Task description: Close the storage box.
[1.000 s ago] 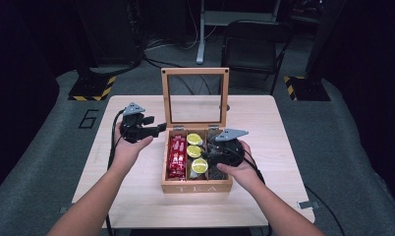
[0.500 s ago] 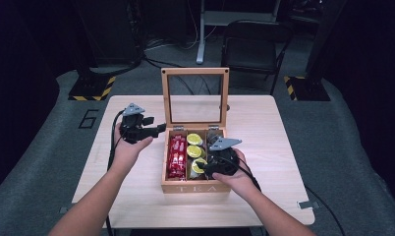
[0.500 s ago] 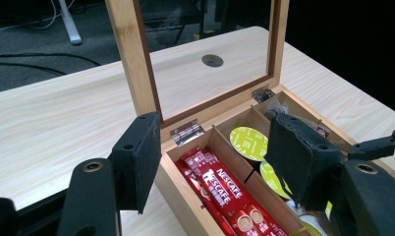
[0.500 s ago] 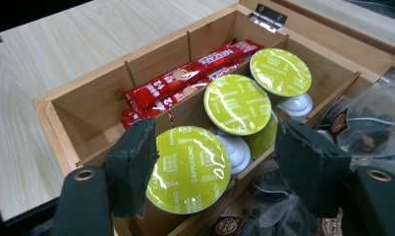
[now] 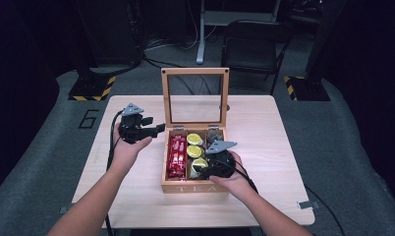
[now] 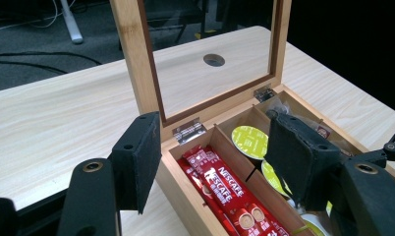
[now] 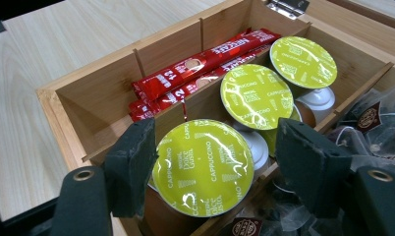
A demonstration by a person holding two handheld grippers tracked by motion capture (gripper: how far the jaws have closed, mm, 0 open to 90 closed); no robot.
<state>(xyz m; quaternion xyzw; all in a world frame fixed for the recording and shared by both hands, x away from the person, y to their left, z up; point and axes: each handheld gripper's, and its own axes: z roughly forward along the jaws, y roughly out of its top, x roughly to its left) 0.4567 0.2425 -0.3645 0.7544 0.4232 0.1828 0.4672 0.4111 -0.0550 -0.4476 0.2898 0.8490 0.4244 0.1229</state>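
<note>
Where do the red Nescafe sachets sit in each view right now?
High view: red Nescafe sachets in the wooden tea box's left compartment.
Left gripper view: bottom centre, between the jaws.
Right gripper view: upper centre, beyond the green-lidded capsules.
Shared landmark: the divider between sachets and capsules.

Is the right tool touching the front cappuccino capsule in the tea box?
Cannot tell. In the right gripper view the right tool straddles the capsule; its left pad meets the lid edge, the right pad stands apart.
</note>
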